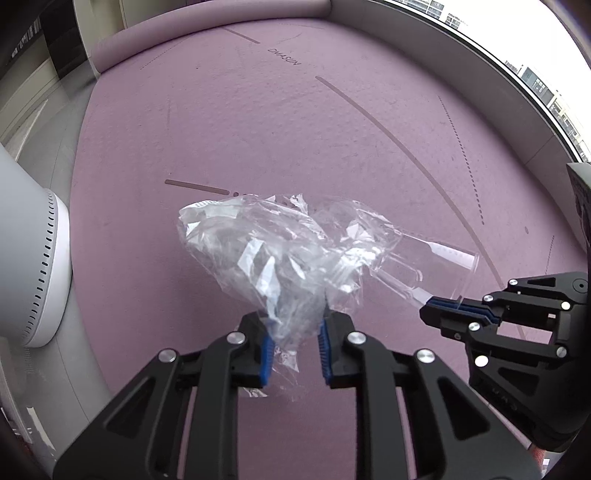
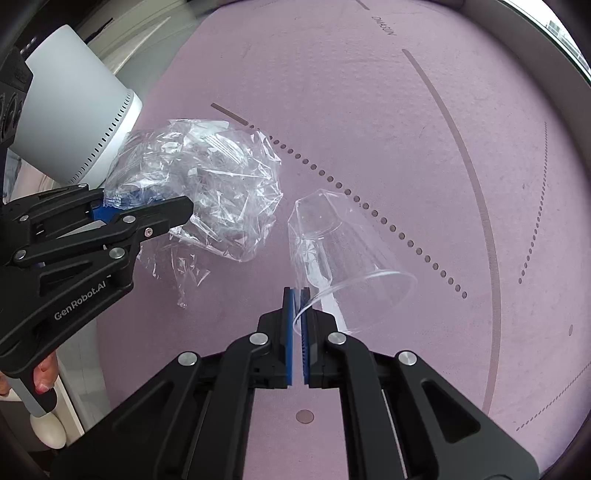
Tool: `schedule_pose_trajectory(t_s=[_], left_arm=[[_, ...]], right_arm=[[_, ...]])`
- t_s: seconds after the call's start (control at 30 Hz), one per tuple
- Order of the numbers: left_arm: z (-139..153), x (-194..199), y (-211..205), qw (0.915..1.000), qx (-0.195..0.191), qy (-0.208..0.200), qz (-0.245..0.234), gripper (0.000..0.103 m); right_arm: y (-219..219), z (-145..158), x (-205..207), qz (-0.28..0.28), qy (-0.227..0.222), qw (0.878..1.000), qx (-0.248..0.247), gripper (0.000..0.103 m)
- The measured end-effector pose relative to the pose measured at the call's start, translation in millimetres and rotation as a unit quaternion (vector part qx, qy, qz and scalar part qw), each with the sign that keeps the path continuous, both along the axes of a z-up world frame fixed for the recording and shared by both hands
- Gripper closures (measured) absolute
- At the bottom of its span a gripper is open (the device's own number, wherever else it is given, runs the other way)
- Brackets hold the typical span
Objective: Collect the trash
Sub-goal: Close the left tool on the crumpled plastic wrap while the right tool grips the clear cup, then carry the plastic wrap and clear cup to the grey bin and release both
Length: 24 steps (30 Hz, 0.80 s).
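Observation:
My left gripper (image 1: 295, 334) is shut on a crumpled clear plastic wrap (image 1: 258, 254) and holds it above the purple mat (image 1: 258, 122). My right gripper (image 2: 298, 295) is shut on the rim of a clear plastic cup (image 2: 343, 247), which lies tilted with its base pointing away. In the left wrist view the cup (image 1: 436, 266) sits right of the wrap, with the right gripper (image 1: 439, 314) pinching its rim. In the right wrist view the left gripper (image 2: 147, 206) holds the wrap (image 2: 214, 184) at left.
A white cylindrical bin or appliance with a slotted band (image 1: 33, 258) stands at the mat's left edge, also in the right wrist view (image 2: 77, 107). The mat's rolled end (image 1: 192, 26) lies at the far side. A window (image 1: 535, 74) runs along the right.

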<state>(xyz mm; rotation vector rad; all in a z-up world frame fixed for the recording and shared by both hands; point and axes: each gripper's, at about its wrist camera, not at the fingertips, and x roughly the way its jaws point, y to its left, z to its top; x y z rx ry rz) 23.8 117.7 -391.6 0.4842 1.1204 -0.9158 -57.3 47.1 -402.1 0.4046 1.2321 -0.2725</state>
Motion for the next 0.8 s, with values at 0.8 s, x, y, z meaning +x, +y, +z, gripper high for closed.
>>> schedule_pose_trajectory(t_s=[0.8], left_arm=[[289, 39, 98, 0.9785, 0.018, 0.012, 0.205, 0.083]], right_arm=[[30, 315, 62, 0.145, -0.044, 0.988, -0.007, 0.1]])
